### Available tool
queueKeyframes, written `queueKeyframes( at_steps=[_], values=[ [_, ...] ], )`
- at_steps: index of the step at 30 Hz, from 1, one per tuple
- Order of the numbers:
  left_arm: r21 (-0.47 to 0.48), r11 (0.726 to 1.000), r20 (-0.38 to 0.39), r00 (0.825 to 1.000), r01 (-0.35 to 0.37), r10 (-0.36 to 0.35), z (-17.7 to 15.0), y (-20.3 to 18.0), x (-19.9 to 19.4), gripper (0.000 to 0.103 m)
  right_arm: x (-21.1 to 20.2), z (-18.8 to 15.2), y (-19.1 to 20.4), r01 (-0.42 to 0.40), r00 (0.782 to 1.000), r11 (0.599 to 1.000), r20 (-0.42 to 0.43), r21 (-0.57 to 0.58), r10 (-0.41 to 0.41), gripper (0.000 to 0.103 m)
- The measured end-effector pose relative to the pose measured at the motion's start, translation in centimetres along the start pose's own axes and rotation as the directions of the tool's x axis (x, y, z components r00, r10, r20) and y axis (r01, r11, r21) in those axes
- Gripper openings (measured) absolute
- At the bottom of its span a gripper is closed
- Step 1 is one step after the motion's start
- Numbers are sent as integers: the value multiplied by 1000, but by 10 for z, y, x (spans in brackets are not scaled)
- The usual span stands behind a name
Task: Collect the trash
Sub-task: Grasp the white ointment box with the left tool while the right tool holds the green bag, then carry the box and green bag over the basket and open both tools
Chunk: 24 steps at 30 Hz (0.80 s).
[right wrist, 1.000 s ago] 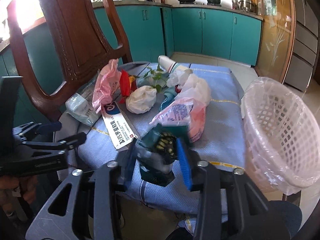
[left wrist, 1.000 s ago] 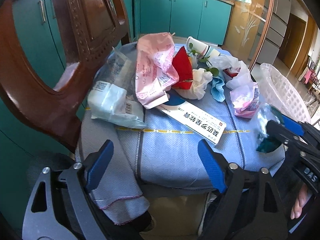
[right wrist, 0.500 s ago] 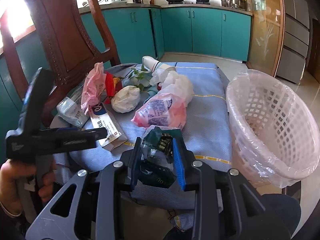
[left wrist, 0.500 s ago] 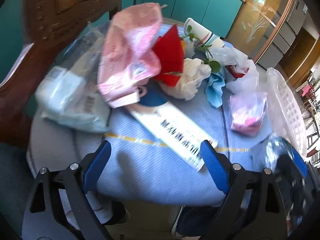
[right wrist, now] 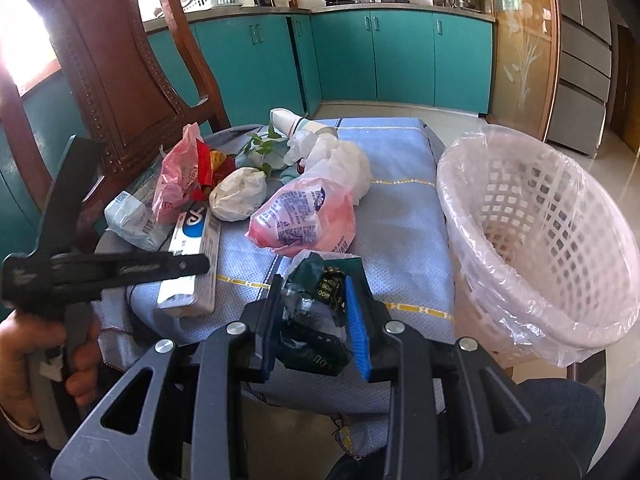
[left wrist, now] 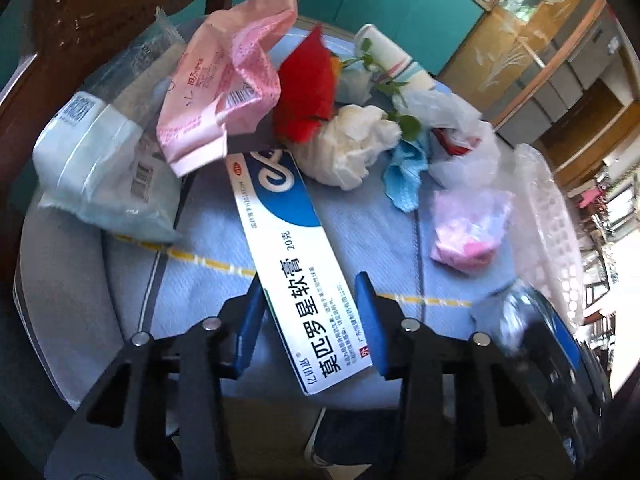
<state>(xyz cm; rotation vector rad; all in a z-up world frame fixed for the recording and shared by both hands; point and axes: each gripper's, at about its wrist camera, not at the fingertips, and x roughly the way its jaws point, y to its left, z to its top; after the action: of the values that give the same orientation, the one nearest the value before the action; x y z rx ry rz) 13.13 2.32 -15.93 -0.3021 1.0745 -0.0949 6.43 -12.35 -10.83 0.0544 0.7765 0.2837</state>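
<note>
My left gripper (left wrist: pixel 308 300) is closed around the near end of a long white and blue ointment box (left wrist: pixel 292 256) that lies on the blue cloth (left wrist: pixel 372 236); the box (right wrist: pixel 196 264) and the left gripper (right wrist: pixel 120 268) also show in the right wrist view. My right gripper (right wrist: pixel 316 300) is shut on a crumpled dark green wrapper (right wrist: pixel 316 312), held above the cloth's near edge, left of the white lined basket (right wrist: pixel 532 240). More trash lies behind: a pink bag (left wrist: pixel 228 88), a red wrapper (left wrist: pixel 306 92), a white tissue wad (left wrist: pixel 352 144), a pink printed bag (right wrist: pixel 304 216).
A clear plastic pack (left wrist: pixel 104 156) lies at the left by the wooden chair back (right wrist: pixel 116 60). A paper cup (left wrist: pixel 392 56), green leaves (right wrist: pixel 260 148) and a blue rag (left wrist: pixel 406 176) sit at the far side. Teal cabinets (right wrist: pixel 400 60) stand behind.
My left gripper has moved forward over the cloth and narrowed its jaws around the ointment box. My right gripper has lifted the green wrapper slightly and shifted toward the basket.
</note>
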Motion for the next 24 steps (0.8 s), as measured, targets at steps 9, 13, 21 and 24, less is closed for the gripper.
queueKeyframes(
  at_steps=[9, 13, 21, 24],
  values=[
    [105, 994, 75, 996, 30, -38, -31, -9, -36, 37, -3, 1, -1, -1, 1000, 1000, 10, 2, 1, 31],
    [127, 992, 106, 994, 24, -38, -35, -9, -43, 36, -8, 2, -1, -1, 1000, 1000, 28, 3, 1, 31],
    [156, 987, 71, 997, -30, 19, -38, -3, -32, 38, 9, 1, 1, 40, 999, 999, 0, -23, -40, 31],
    [187, 979, 66, 996, -76, 65, -37, -9, -26, 40, 16, -2, 6, 53, 999, 997, -1, -47, -53, 31]
  ],
)
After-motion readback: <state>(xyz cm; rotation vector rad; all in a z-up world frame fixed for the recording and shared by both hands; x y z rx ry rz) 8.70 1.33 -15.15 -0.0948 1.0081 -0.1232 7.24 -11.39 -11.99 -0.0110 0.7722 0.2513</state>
